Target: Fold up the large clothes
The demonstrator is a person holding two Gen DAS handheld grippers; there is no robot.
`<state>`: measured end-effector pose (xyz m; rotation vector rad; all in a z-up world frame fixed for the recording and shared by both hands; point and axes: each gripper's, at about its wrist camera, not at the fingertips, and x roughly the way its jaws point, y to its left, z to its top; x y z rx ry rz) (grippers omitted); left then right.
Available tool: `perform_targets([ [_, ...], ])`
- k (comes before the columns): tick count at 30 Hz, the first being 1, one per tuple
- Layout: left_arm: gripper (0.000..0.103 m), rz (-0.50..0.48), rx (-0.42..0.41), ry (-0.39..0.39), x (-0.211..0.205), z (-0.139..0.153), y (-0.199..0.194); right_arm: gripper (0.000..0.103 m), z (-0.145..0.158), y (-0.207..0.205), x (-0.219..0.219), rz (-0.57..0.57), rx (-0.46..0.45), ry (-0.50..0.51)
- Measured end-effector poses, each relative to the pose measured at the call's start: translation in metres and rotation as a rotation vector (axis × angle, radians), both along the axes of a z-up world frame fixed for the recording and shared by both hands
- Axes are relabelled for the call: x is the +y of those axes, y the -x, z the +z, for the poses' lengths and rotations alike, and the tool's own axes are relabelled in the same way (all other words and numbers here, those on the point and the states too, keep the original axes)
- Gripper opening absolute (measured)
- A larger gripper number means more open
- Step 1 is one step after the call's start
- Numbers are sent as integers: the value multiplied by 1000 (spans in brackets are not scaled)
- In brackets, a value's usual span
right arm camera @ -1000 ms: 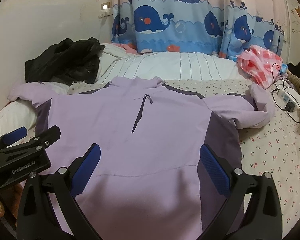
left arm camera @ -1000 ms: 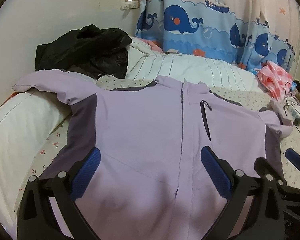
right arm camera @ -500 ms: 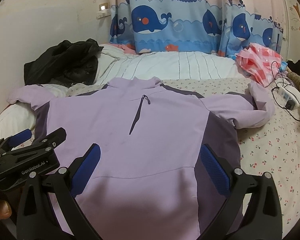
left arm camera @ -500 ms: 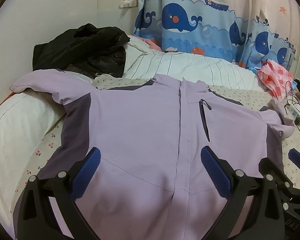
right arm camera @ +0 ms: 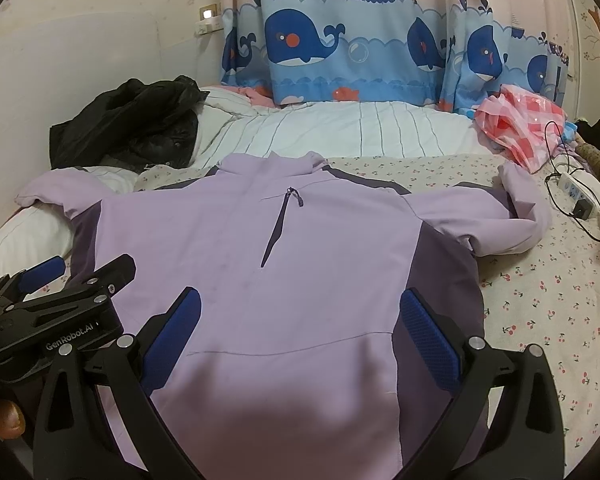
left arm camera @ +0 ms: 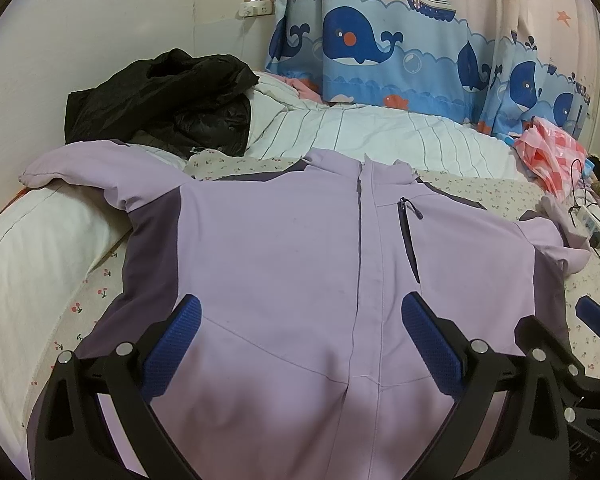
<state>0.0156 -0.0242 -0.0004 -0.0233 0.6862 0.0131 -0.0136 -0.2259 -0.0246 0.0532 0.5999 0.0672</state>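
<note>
left gripper (left arm camera: 300, 344) wide open, empty | right gripper (right arm camera: 300, 340) wide open, empty | lilac jacket (left arm camera: 300, 248) flat on bed (right arm camera: 540, 300) | risk: bunched sleeve at right of frame (right arm camera: 516, 216) folding crooked, slick fabric slipping from fingers

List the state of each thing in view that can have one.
Lilac jacket: spread flat, front up, zipped, unfolded.
Chest pocket: zipped shut.
Black jacket: crumpled in a heap.
Curtain: drawn.
Power strip: plug inserted.
Left gripper: open, empty.
Right gripper: open, empty.
</note>
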Motion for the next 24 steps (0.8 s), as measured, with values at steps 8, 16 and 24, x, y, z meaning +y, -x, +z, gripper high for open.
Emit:
perform_targets([
  [8, 96, 0, 0, 0, 0, 0, 0, 96, -1, -2, 1, -1, 3, -9],
  [16, 96, 1, -1, -1, 0, 0, 0, 96, -1, -1, 0, -1, 1, -15],
  [24, 96, 2, -6, 0, 1, 2, -1, 96, 1, -2, -3, -2, 1, -22],
])
